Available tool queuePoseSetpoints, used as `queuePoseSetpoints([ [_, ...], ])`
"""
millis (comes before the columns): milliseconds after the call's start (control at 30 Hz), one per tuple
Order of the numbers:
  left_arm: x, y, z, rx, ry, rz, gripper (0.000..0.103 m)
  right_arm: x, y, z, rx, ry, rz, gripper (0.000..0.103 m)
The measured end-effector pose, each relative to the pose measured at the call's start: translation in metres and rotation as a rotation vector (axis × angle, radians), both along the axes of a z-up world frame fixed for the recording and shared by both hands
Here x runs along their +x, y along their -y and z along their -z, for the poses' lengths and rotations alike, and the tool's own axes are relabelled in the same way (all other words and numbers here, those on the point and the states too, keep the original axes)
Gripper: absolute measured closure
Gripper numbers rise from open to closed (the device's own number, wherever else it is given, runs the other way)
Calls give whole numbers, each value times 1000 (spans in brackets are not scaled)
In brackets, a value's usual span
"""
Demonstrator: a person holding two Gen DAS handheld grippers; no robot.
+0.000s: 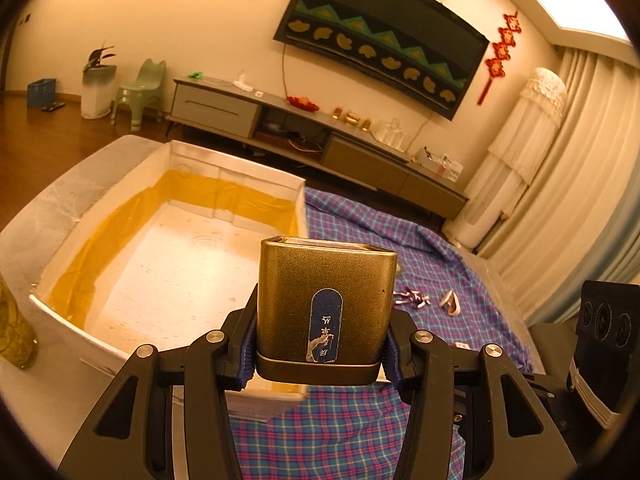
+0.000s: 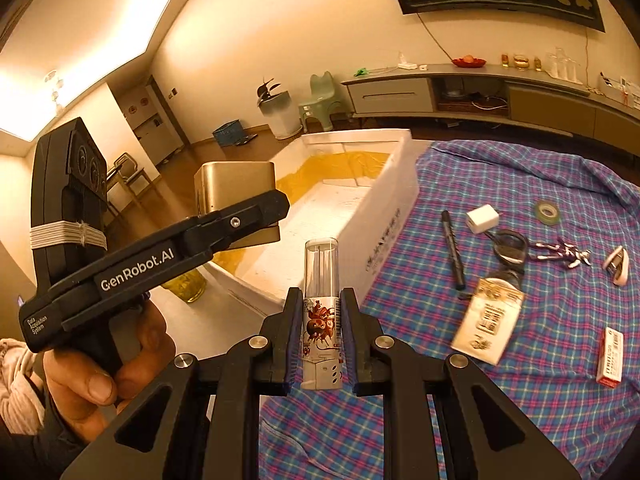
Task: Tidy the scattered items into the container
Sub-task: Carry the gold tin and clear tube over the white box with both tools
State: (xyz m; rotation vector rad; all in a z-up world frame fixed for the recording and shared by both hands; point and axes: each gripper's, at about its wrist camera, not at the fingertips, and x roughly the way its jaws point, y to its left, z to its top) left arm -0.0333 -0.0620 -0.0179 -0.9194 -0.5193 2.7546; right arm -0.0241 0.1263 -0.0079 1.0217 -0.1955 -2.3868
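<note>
My left gripper is shut on a gold tin with a blue label, held above the near right corner of a white foam box lined with yellow film. From the right wrist view the same tin hangs over the box, carried by the left gripper in a person's hand. My right gripper is shut on a clear tube with a printed label, upright between its pads, near the box's front side.
On the plaid cloth lie a black marker, a white charger cube, a tape roll, scissors, a toy figure, a stapler, a card packet and a small red box. A yellow-green bottle stands left of the box.
</note>
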Motion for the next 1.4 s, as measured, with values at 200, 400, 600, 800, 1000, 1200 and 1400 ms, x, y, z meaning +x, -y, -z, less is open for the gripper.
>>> queuePoseSetpoints([
  [200, -3, 19, -8, 11, -8, -28, 51, -9, 17, -9, -11, 7, -30, 83],
  [400, -21, 35, -7, 25, 14, -66, 51, -19, 32, -19, 2, -9, -46, 83],
  [600, -45, 44, -4, 14, 38, -92, 51, -39, 41, -19, 3, 9, -53, 83],
  [800, -74, 54, 4, 10, 72, -127, 51, -64, 48, -17, -4, 35, -57, 83],
  [1000, -104, 59, 15, 17, 117, -140, 51, -93, 53, -15, 5, 58, -53, 83],
  [1200, -127, 64, 20, 13, 147, -161, 51, -120, 61, -11, 46, 70, -57, 83],
  [1400, -150, 77, 28, 36, 182, -186, 51, -145, 73, -5, 98, 74, -67, 83],
])
